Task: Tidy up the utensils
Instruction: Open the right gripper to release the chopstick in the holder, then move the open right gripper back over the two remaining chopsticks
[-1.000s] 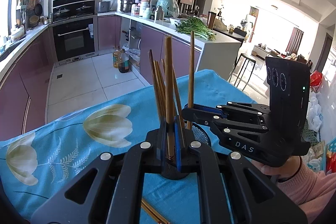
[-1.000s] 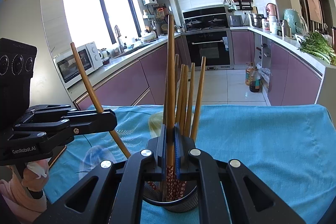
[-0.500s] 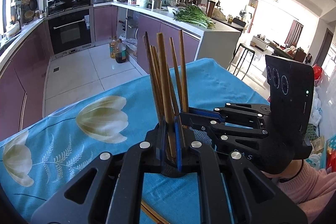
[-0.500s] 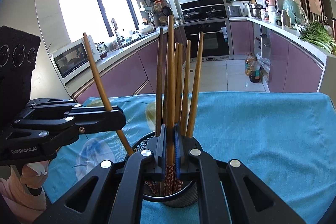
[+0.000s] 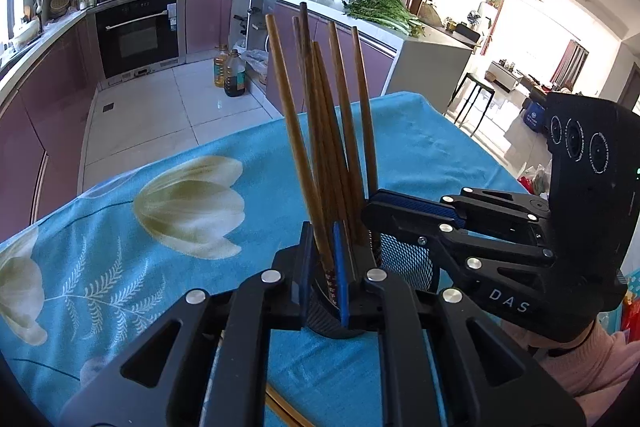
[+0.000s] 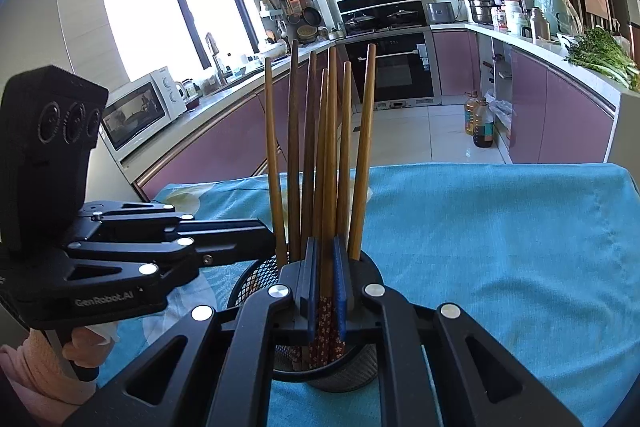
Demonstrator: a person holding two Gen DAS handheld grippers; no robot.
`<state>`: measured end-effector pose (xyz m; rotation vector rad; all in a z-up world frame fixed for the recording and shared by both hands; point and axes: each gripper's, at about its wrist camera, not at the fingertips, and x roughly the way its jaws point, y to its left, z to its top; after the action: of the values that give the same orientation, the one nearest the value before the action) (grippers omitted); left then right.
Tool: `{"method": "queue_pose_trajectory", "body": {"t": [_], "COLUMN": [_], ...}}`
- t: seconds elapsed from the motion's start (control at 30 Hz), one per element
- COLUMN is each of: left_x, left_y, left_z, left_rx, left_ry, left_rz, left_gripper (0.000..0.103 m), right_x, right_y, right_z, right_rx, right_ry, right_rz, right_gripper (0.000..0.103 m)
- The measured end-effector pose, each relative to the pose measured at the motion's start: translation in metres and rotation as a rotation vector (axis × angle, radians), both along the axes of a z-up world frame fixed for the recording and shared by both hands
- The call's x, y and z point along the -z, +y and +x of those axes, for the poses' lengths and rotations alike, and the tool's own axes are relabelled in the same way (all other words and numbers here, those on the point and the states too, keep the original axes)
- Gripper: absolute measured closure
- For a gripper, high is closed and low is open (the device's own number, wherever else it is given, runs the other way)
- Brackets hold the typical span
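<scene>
A black mesh holder point(image 6: 256, 277) stands on the blue tablecloth and holds several wooden chopsticks point(image 6: 328, 155). My right gripper point(image 6: 325, 291) sits over the holder's near rim, its jaws slightly apart around a chopstick with a red patterned end point(image 6: 326, 323). My left gripper point(image 5: 321, 267) is over the same holder point(image 5: 404, 259), its jaws slightly apart around a chopstick point(image 5: 294, 135) that stands in the holder. Each gripper shows in the other's view, the left point(image 6: 256, 239) and the right point(image 5: 376, 207).
The table is covered by a blue cloth with tulip prints point(image 5: 188, 203). A loose chopstick point(image 5: 284, 409) lies on the cloth under my left gripper. Kitchen counters, an oven point(image 6: 392, 63) and oil bottles point(image 5: 230, 71) on the floor lie beyond the table.
Both grippers have lowered their chopsticks into the holder. The jaws of both have opened slightly, and the chopsticks now stand among the others.
</scene>
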<state>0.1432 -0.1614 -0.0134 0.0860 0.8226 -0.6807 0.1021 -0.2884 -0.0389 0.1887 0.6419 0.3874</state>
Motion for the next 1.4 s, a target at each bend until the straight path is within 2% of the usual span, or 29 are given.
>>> {"method": "queue_pose_trajectory", "body": {"t": [0.07,0.17,0.3,0.37,0.43,0.5,0.57,0.63,0.7,0.77,0.83,1.03,1.23,1.4], "left_x": [0.002,0.0,-0.008,-0.011,-0.014,-0.011,-0.007,0.0,0.011,0.023,0.034,0.064,0.079,0.084], "left_y": [0.004,0.014,0.036,0.051,0.067,0.083,0.096,0.108,0.117,0.122,0.126,0.134,0.136,0.134], "left_z": [-0.001,-0.008,-0.025,-0.036,-0.047,-0.058,-0.066,-0.072,-0.078,-0.082,-0.083,-0.087,-0.081,-0.078], "left_rx": [-0.004,-0.03,-0.084,-0.121,-0.166,-0.207,-0.243,-0.277,-0.302,-0.33,-0.348,-0.405,-0.41,-0.403], "left_ry": [0.0,-0.035,-0.109,-0.155,-0.196,-0.226,-0.233,-0.231,-0.221,-0.215,-0.201,-0.153,-0.113,-0.092], "left_rz": [-0.014,-0.027,-0.051,-0.065,-0.065,-0.057,-0.044,-0.039,-0.02,0.013,0.041,0.097,0.138,0.141], "left_gripper": [0.09,0.08,0.072,0.064,0.052,0.045,0.04,0.025,0.015,0.014,0.007,0.006,0.006,0.006], "right_x": [0.0,-0.003,-0.009,-0.014,-0.017,-0.016,-0.013,-0.005,0.008,0.024,0.038,0.067,0.07,0.074], "right_y": [0.0,0.002,0.005,0.01,0.015,0.025,0.036,0.051,0.065,0.08,0.089,0.097,0.103,0.109], "right_z": [-0.002,-0.006,-0.021,-0.033,-0.043,-0.053,-0.061,-0.068,-0.071,-0.07,-0.067,-0.056,-0.056,-0.057], "right_rx": [0.001,-0.002,-0.028,-0.072,-0.119,-0.18,-0.233,-0.285,-0.314,-0.328,-0.326,-0.283,-0.265,-0.267], "right_ry": [-0.003,-0.01,-0.039,-0.059,-0.07,-0.071,-0.064,-0.038,-0.006,0.043,0.084,0.191,0.193,0.193], "right_rz": [-0.001,0.001,0.009,0.009,0.008,0.004,-0.01,-0.025,-0.048,-0.08,-0.096,-0.104,-0.159,-0.2], "right_gripper": [0.094,0.088,0.075,0.072,0.064,0.063,0.061,0.056,0.054,0.054,0.054,0.054,0.055,0.06]}}
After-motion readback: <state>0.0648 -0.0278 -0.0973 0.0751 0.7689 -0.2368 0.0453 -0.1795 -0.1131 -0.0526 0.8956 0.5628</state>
